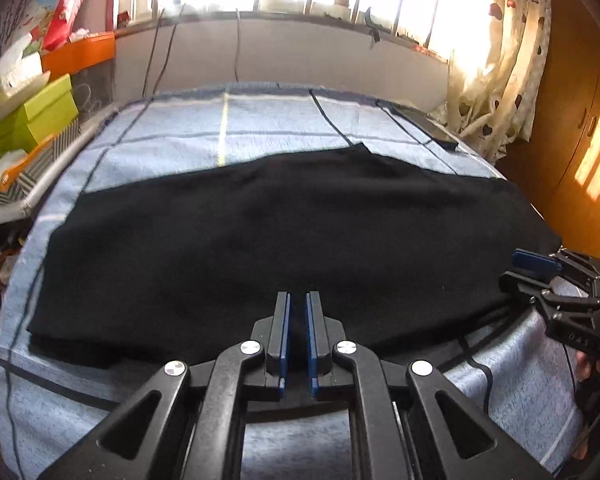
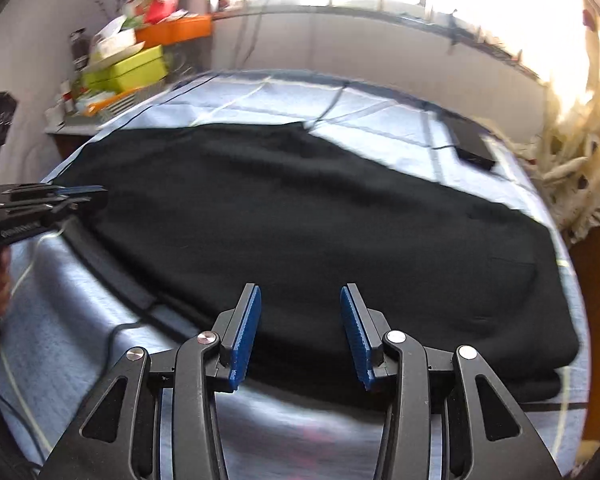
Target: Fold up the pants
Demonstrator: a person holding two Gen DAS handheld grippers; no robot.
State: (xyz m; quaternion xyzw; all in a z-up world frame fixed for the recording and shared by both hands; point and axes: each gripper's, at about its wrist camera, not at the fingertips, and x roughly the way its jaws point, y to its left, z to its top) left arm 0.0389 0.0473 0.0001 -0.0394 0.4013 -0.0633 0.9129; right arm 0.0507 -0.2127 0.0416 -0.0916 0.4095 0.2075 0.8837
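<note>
Both grippers tilt down over the near edge of the bed [image 1: 172, 140]. The left gripper [image 1: 298, 308] has its blue ribbed pads nearly together, a narrow gap with nothing between. The right gripper [image 2: 300, 300] stands wide, empty. The black pants [image 1: 280, 240], soft, matte and folded flat, stretch from nine to three o'clock across the pale blue checked sheet.
</note>
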